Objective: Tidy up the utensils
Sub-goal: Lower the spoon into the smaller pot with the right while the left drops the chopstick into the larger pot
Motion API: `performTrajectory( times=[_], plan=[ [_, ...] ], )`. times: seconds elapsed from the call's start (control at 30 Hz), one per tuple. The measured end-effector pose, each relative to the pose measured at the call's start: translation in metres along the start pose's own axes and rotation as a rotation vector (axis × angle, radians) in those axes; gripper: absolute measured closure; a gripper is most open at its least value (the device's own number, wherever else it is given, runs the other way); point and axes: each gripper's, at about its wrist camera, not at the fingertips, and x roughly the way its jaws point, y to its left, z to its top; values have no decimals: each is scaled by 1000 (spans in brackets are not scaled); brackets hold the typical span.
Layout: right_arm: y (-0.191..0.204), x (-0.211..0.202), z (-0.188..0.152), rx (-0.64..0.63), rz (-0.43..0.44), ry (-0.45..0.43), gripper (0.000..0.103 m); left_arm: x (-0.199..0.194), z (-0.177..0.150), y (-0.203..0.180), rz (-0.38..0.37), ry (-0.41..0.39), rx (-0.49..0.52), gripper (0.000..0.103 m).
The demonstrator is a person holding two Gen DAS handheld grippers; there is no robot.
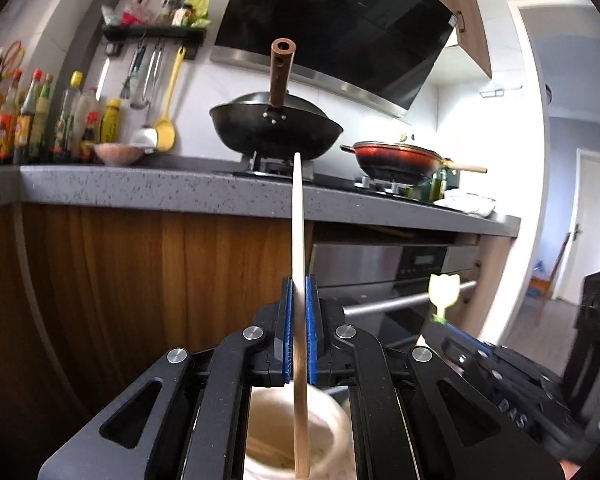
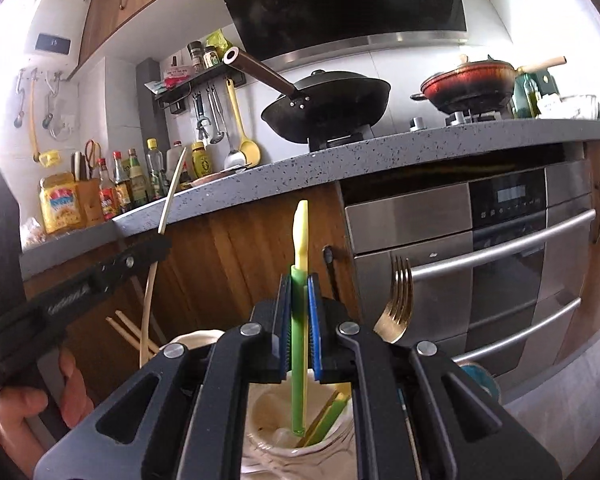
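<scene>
**Utensil sorting: two claws, one item each, over two holders**

Item 1. Left claw [image 1: 299, 332]: clenched on a pale wooden utensil [image 1: 298, 220], a thin flat stick seen edge-on. Gripped at mid-length between the blue pads [image 1: 310, 320], held near upright; upper end rises in front of the surface [image 1: 140, 190], lower end hangs over the mouth of a cream holder [image 1: 332, 436] directly beneath the claw. Judged purpose: a vertical hold lets the stick drop straight into the opening.

Item 2. Right claw [image 2: 299, 332]: clenched on a green-and-yellow utensil [image 2: 300, 320], also near upright. Yellow tip stands above the claw; the green shaft runs down between the jaws, its lower end inside a second cream cup [image 2: 268, 412] below, beside other green and yellow pieces. Judged status: insertion under way, release not yet made.

Item 3. Gold fork [image 2: 396, 304]: standing tines-up just right of the right claw; what holds it is hidden.

Item 4. Wooden chopsticks [image 2: 130, 330]: leaning near the left claw in the right wrist view, lower ends hidden.
</scene>
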Motion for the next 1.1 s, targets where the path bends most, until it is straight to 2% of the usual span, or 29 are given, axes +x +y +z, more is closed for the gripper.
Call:
performTrajectory(
  times=[0.1, 0.27, 0.47, 0.7, 0.77, 0.83, 0.93, 1.03, 1.1],
  plan=[
    [1, 5, -8, -33, -16, -3, 95, 13, -3, -4, 32, 2, 47, 96],
    [2, 14, -18, -60, -15, 46, 95, 19, -14, -6, 34, 27, 70, 96],
    [2, 1, -28, -68, 14, 84, 95, -7, -29, -12, -17, 54, 126, 96],
    [-3, 0, -36, -39, 47, 139, 95, -16, -33, -25, 4, 79, 194, 96],
    [-3, 4, -39, -29, 64, 162, 95, -13, -31, -25, 9, 90, 197, 93],
    [-3, 7, -42, -26, 76, 190, 95, -13, -30, -26, 10, 83, 198, 76],
    [-2, 10, -44, -34, 78, 201, 94, -13, -29, -30, 16, 76, 216, 71],
    [-2, 6, -42, -25, 89, 190, 83, -15, -26, -33, 18, 68, 219, 66],
    [-3, 3, -40, -22, 93, 177, 80, -18, -22, -34, 18, 58, 216, 66]
  ],
)
